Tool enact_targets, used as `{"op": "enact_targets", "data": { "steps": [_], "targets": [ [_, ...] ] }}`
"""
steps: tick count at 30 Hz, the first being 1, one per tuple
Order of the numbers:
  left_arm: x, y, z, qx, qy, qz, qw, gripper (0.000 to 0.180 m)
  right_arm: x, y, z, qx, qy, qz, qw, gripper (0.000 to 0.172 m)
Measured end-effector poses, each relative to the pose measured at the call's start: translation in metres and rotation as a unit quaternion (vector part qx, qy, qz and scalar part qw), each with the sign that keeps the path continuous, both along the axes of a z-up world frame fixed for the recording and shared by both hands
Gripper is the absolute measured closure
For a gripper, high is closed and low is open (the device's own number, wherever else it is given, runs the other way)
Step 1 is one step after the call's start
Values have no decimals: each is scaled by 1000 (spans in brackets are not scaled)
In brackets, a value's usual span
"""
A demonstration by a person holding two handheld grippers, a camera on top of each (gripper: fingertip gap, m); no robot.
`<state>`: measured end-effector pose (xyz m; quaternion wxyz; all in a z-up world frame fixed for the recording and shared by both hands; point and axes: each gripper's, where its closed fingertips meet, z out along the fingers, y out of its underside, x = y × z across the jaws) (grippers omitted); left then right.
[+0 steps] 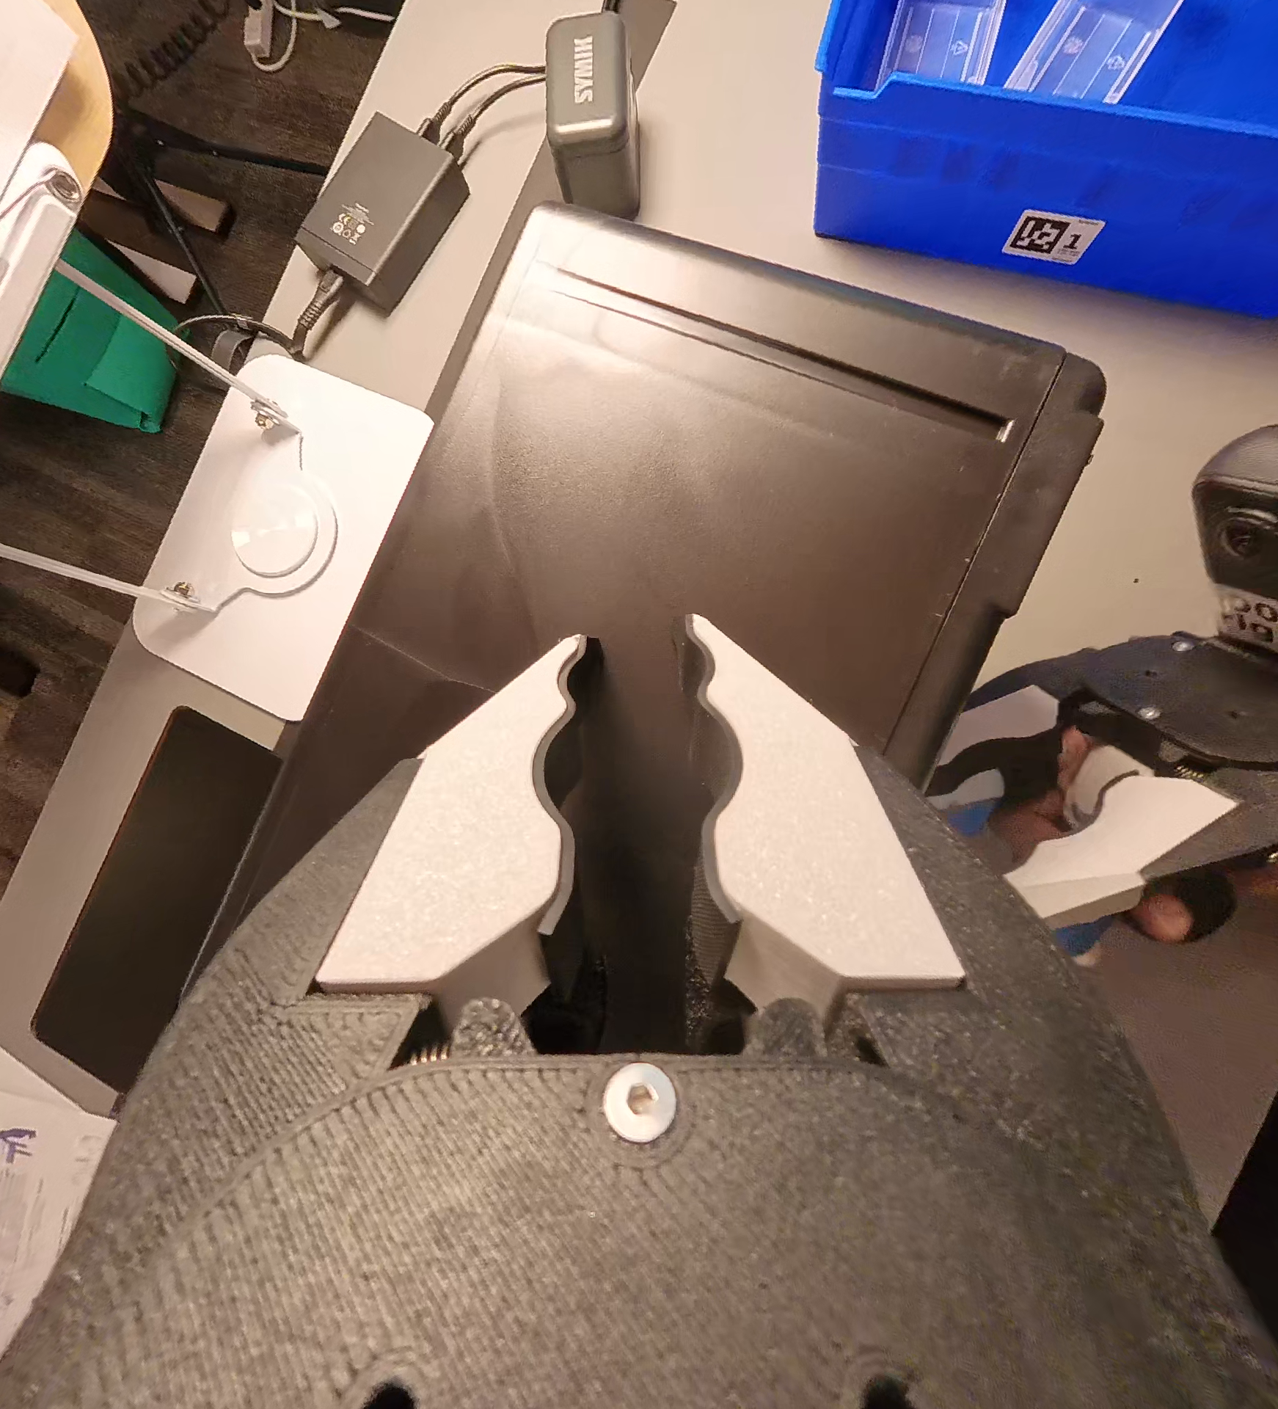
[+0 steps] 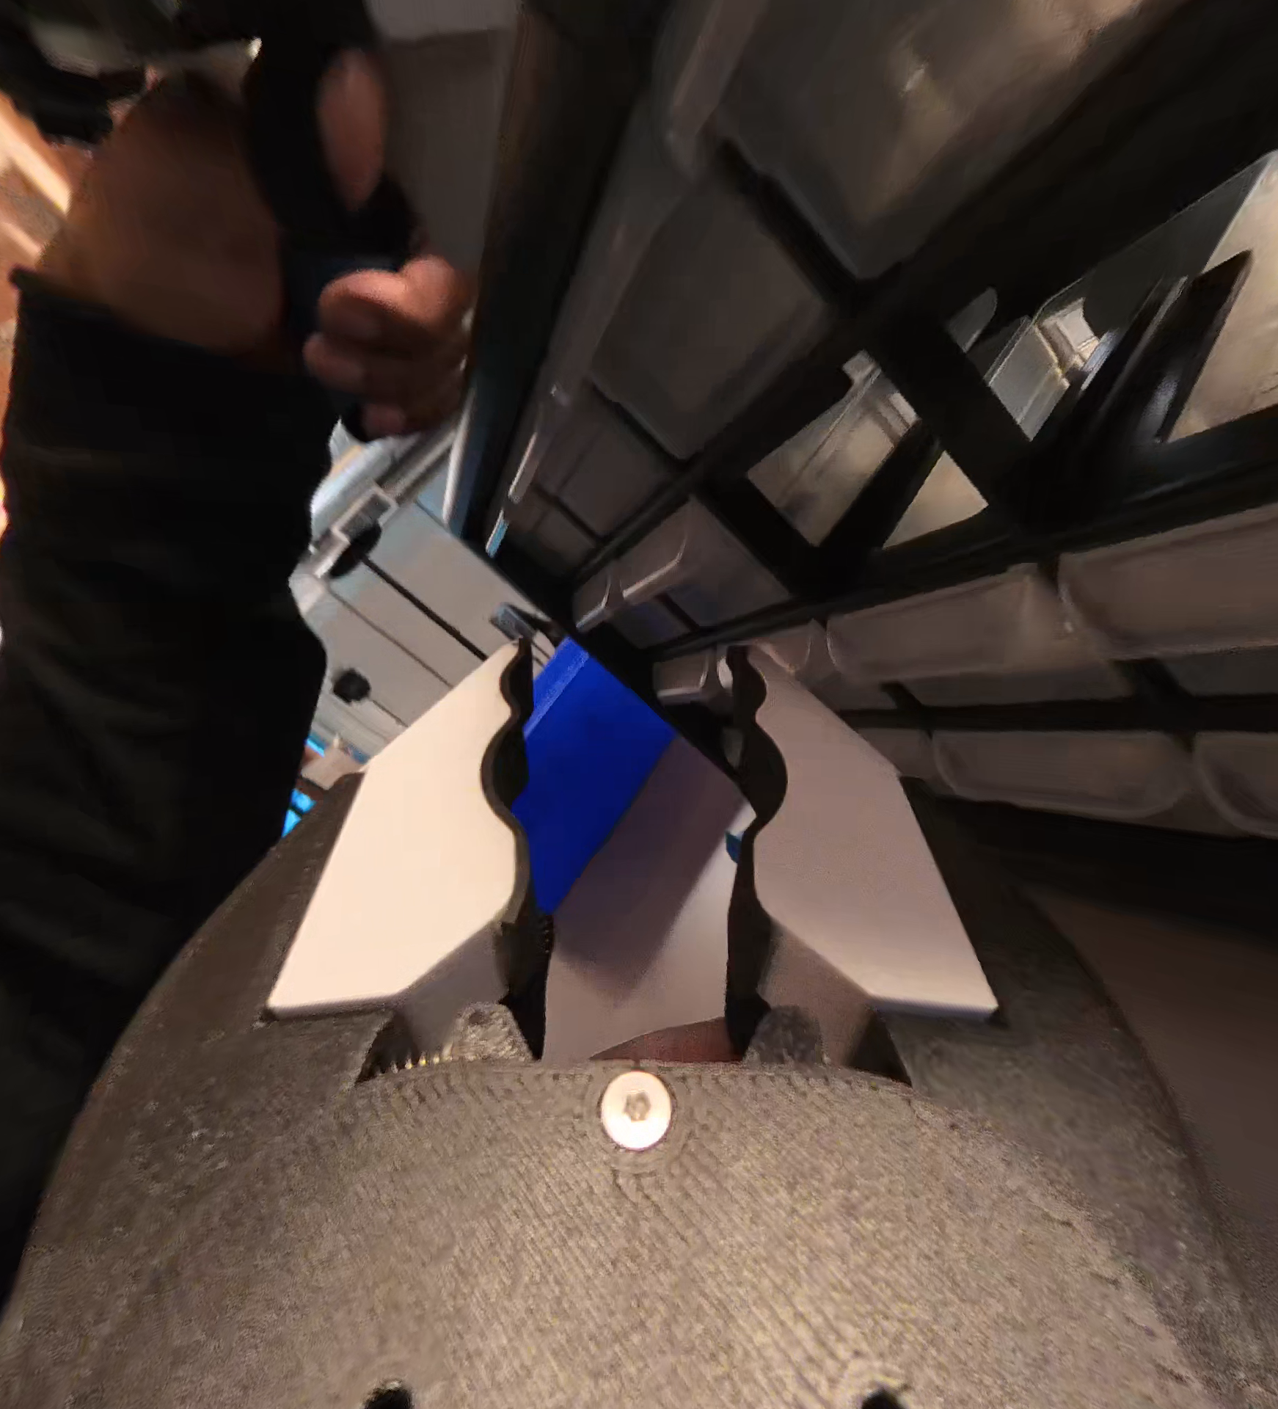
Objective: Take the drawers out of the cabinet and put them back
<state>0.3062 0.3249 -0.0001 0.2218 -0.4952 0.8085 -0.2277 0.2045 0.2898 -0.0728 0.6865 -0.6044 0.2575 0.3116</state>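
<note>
Left wrist view: left gripper [image 1: 634, 637] poised over the black cabinet [image 1: 735, 457], jaws narrowly parted over its dark top panel; cannot tell whether the pads press on any part of it. Cabinet standing on the grey worktop [image 1: 735, 152]. Blue bin [image 1: 1078, 152] beyond the cabinet, black power adapter [image 1: 384, 221] beyond its far left corner, white plate [image 1: 293, 534] just beside its left edge. Right gripper [image 1: 1185, 785] off the cabinet's right side, in a gloved hand [image 1: 1185, 907].

Right wrist view: right gripper [image 2: 624, 656] at the cabinet's front, jaws wide apart, gripping nothing. Translucent drawers [image 2: 964, 633] seated in the black frame, one drawer's handle [image 2: 685, 675] just beside the right fingertip [image 2: 746, 663].
</note>
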Motion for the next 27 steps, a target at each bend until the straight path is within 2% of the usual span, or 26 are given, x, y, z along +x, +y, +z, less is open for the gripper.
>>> {"op": "enact_targets", "data": {
  "steps": [8,12,15,17,21,27],
  "targets": [
    [-1,-2,0,13,-20,-8,1000,161,12,24,2,2,18,-62,998,126],
    [0,-2,0,-1,-26,-9,1000,160,17,28,-3,0,27,-87,996,148],
    [0,-2,0,-12,-29,-7,999,160,16,29,-1,27,41,-92,995,152],
    [0,-2,0,-15,-30,-5,999,159,12,27,3,42,40,-85,995,163],
    [-1,-2,0,-10,-32,1,999,160,-3,14,4,56,69,-44,995,163],
    [-1,-3,0,3,-33,1,999,161,-56,-48,1,81,105,62,989,167]
  ]
}}
